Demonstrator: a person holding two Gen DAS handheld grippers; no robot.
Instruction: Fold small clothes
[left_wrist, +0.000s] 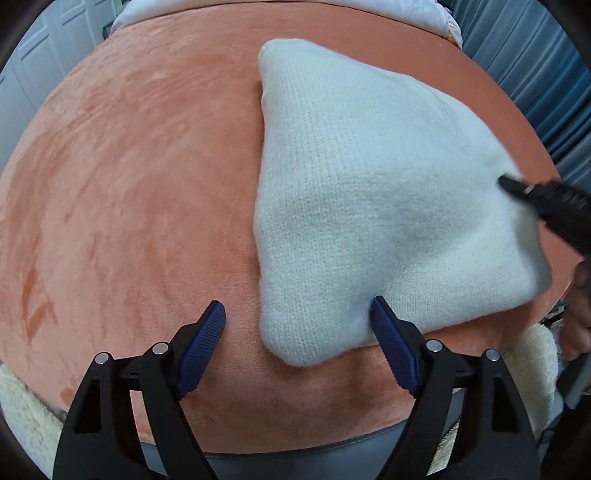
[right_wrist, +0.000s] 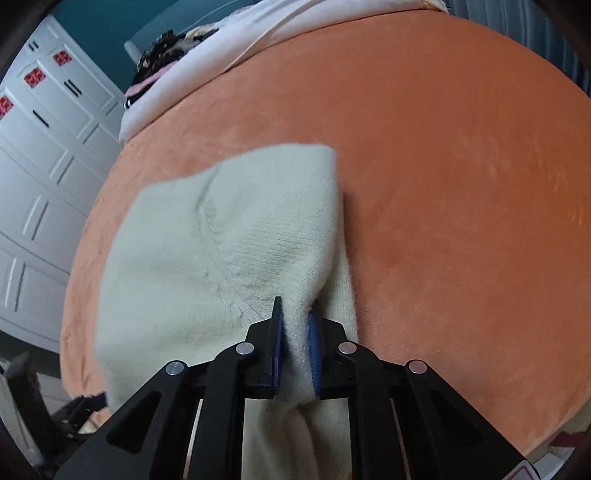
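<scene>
- Cream knit garment (left_wrist: 369, 206) spread on the orange plush blanket (left_wrist: 129, 184) covering the bed, toward the bed's right side in the left wrist view, with its near corner close to the blanket's front edge.
- Fine ribbed knit, soft and fuzzy, pale off-white; lying roughly as a blunt triangle, narrow at the far end and broad toward the front.
- Rounded, thick near corner bulging forward; gentle humps and shallow dents across the middle.
- In the right wrist view, a raised seam line (right_wrist: 221, 258) curving across the fabric, and a second layer showing along the right border.
- Left gripper (left_wrist: 297, 314) hanging over the garment's near corner with jaws spread wide; that corner between them, the right pad touching the fabric, the left pad apart from it over bare blanket.
- Right gripper (right_wrist: 295, 325) with jaws nearly together, pinching a bunched fold of the cream knit between the blue pads; fabric lifted and drawn toward the camera, a little blurred.
- White pillows (left_wrist: 155, 14) beyond the blanket's far edge; white panelled cupboard doors (right_wrist: 40, 155) off to the left.
</scene>
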